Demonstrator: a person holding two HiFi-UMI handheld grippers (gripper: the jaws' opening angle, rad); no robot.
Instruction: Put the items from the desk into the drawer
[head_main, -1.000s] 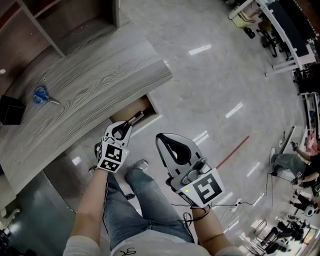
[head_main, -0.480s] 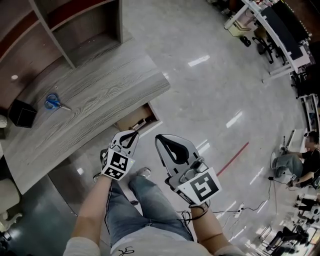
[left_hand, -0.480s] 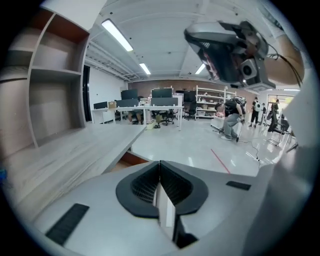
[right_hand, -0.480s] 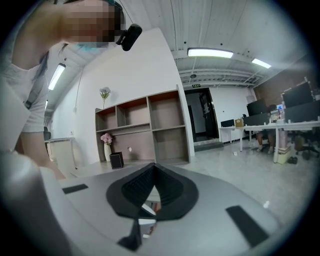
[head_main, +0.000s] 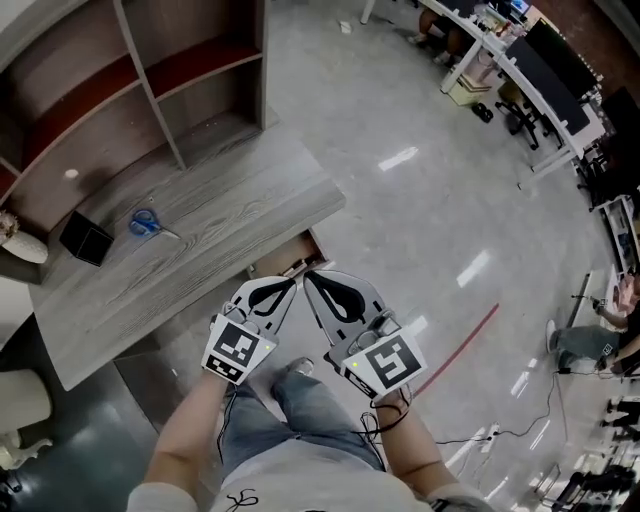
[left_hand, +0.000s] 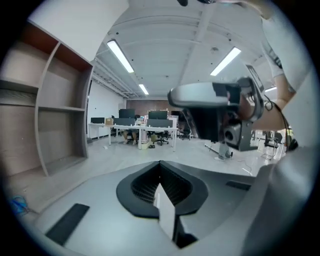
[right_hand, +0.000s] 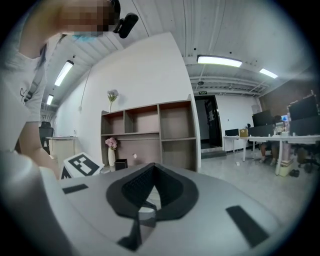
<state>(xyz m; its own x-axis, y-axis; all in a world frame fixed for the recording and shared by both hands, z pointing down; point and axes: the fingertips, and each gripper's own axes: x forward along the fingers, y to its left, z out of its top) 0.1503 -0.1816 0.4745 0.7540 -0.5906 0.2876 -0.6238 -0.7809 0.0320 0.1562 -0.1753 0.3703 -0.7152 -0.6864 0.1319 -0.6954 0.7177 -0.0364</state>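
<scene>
Grippers had swung together! Left gripper (head_main: 291, 283) and right gripper (head_main: 308, 276), jaws closed and empty, tips side by side at the drawer (head_main: 283, 266), mostly hidden under the desk (head_main: 225, 205); scissors (head_main: 147, 223) lay on top.

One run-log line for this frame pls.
left gripper: shut, empty | right gripper: shut, empty | scissors, black box: on desk, untouched | drawer: ajar under desk edge
</scene>
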